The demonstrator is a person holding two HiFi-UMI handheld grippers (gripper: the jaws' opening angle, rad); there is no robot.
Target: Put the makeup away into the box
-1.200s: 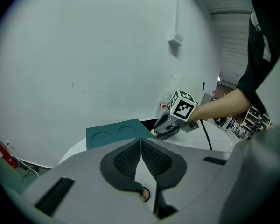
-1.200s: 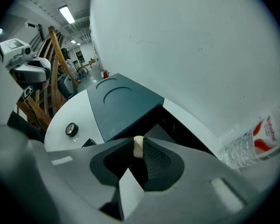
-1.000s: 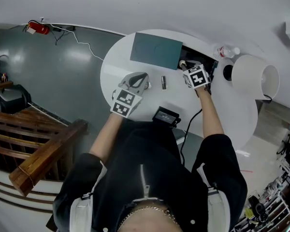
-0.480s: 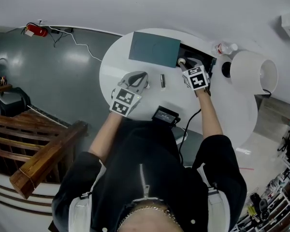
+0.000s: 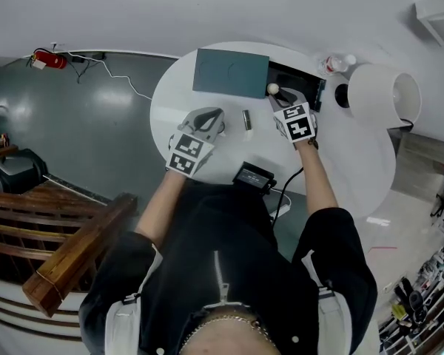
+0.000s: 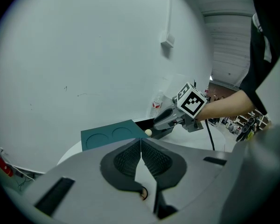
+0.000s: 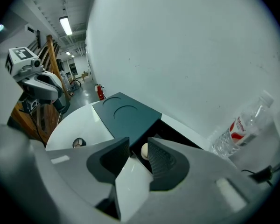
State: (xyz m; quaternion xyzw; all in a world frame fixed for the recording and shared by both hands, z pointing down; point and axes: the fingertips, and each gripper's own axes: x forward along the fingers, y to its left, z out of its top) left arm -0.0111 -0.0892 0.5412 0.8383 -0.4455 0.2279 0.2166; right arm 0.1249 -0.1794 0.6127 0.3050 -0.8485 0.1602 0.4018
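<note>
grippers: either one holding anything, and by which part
Nothing is held. The right gripper has just opened its jaws, empty, near a cream ball in the box; the left gripper is shut, empty.

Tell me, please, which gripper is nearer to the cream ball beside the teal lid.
Right. The right gripper hangs just short of the cream ball; its jaws have just been opening, nothing between them. The left gripper, jaws shut, is well back across the table.

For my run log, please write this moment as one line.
left claw: shut, empty | right claw: jaws just been opening, nothing between | cream ball: in box | tube: on table
</note>
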